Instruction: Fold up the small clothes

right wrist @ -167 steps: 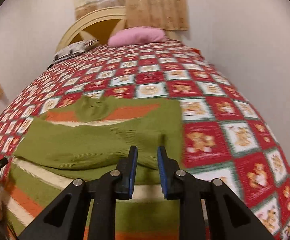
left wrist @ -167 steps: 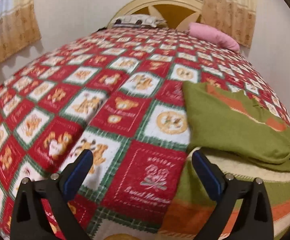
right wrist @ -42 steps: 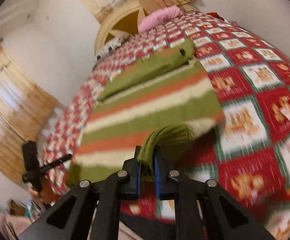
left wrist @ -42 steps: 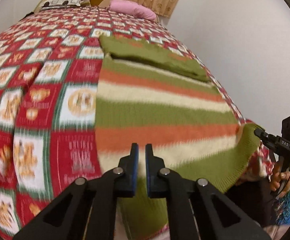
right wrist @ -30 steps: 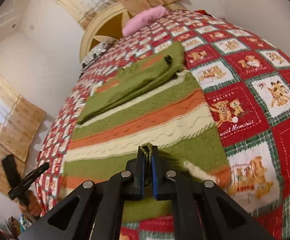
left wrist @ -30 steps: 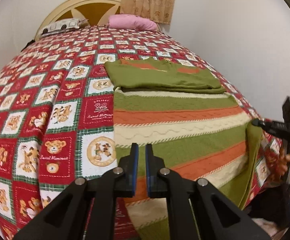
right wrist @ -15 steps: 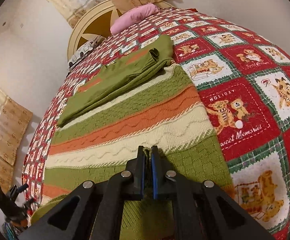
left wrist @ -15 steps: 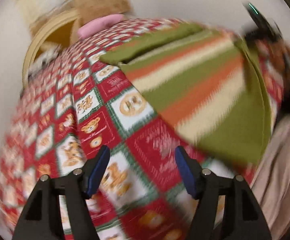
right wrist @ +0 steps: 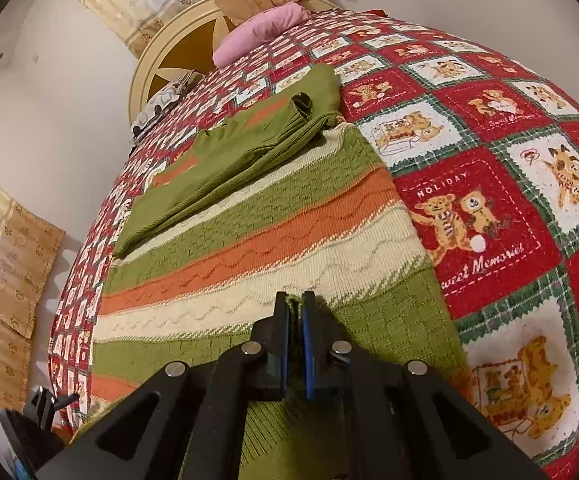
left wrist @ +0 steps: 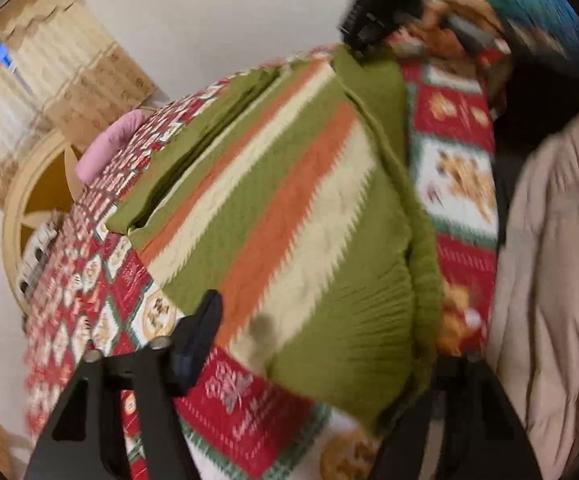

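Both wrist views: sweater (left wrist: 289,216) close

The left tool (left wrist: 313,340) has let go of the striped sweater (left wrist: 289,216) and rolled hard over, so the bed now tilts across its view; its jaws, sprung wide a moment ago, are closing again with the green hem between them. On the right side, the lifted hem has dropped flat onto the quilt (right wrist: 489,208).
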A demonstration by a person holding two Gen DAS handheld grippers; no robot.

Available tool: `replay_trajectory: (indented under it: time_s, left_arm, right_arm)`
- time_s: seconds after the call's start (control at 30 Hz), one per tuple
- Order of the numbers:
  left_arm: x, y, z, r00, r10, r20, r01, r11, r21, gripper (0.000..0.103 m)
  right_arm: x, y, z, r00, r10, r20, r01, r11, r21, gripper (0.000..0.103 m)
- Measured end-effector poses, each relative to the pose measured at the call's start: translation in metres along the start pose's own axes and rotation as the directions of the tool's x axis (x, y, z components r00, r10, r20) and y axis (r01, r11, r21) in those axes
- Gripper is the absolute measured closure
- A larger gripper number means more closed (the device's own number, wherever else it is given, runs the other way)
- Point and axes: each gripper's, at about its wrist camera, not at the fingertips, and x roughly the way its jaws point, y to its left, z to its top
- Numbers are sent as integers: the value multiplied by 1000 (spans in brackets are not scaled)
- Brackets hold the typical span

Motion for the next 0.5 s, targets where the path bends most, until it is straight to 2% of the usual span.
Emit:
replay_trajectory:
  time_s: [0.07, 0.13, 0.2, 0.23, 0.3, 0.33, 0.37, 0.4, 0.43, 0.47, 0.5]
  left_arm:
    - [4, 11, -1, 998, -64, -8, 63, 995, -77, 81]
    - [9, 25, -2, 988, -154, 9, 152, 967, -203, 88]
    - [17, 35, -3, 984, -174, 31, 175, 934, -311, 91]
    - [19, 37, -5, 981, -189, 44, 191, 906, -377, 92]
    - [30, 54, -11, 967, -239, 90, 249, 801, -544, 94]
    - [34, 59, -13, 960, -256, 111, 271, 760, -591, 94]
    - [38, 64, -15, 953, -271, 136, 293, 714, -636, 94]
    - [41, 67, -16, 949, -276, 154, 306, 681, -665, 94]
    - [42, 67, -15, 948, -274, 160, 308, 671, -675, 94]
    - [42, 66, -14, 950, -268, 159, 303, 673, -675, 94]
    - [42, 64, -12, 952, -263, 154, 296, 679, -672, 94]
  right_arm:
    - [0, 0, 0, 1000, 3, -2, -3, 1000, -2, 98]
    - [0, 0, 1, 1000, 7, -5, -7, 1000, -6, 98]
    - [0, -1, 2, 1000, 16, -4, -16, 1000, -8, 98]
    - [-2, 0, 2, 1000, 25, 1, -25, 1000, -12, 97]
    - [-8, 1, 2, 996, 85, 27, -84, 996, -21, 97]
    - [-17, 1, 3, 987, 148, 57, -147, 989, -15, 96]
    - [-25, -1, 5, 979, 184, 89, -184, 983, -4, 91]
    - [-35, -2, 6, 970, 207, 128, -210, 978, 6, 87]
    - [-46, -5, 7, 961, 219, 170, -225, 974, 14, 71]
    - [-59, -7, 8, 951, 214, 221, -223, 975, 19, 50]
    - [-72, -9, 8, 944, 189, 269, -201, 979, 17, 43]
